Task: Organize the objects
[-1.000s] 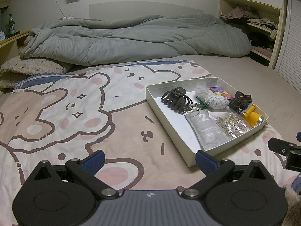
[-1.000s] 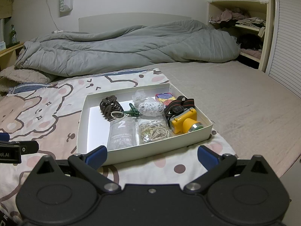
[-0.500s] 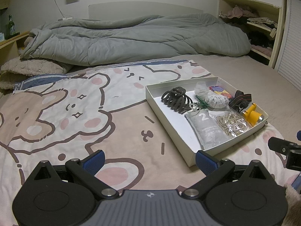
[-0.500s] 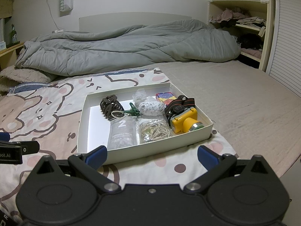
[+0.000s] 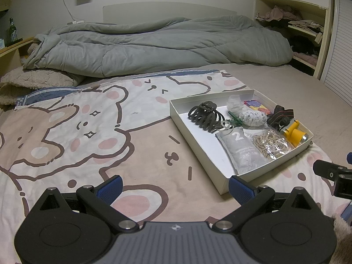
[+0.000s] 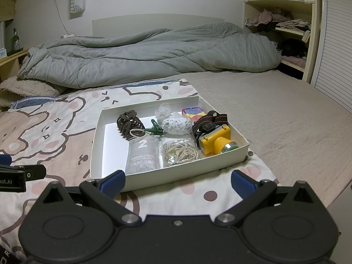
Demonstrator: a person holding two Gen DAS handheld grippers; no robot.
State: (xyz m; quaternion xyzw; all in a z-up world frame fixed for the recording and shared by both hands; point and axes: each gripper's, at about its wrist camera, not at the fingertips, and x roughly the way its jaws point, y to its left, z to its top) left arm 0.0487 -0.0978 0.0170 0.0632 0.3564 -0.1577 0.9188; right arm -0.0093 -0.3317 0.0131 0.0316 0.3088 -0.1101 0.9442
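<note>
Both my left tongs (image 5: 175,183) and right tongs (image 6: 177,180) gape empty; the yellow headlamp (image 6: 216,142) is rigid, so I'd grasp its body.

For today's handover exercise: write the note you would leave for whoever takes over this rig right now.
Left gripper: open, empty, over the bear blanket, left of the box.
Right gripper: open, empty, at the near wall of the white box.
In the box: brown hair ties, green clip, grey pouch marked 2, bag of rubber bands, yellow headlamp.
Done: nothing picked up yet.
Left: all the sorting.
</note>
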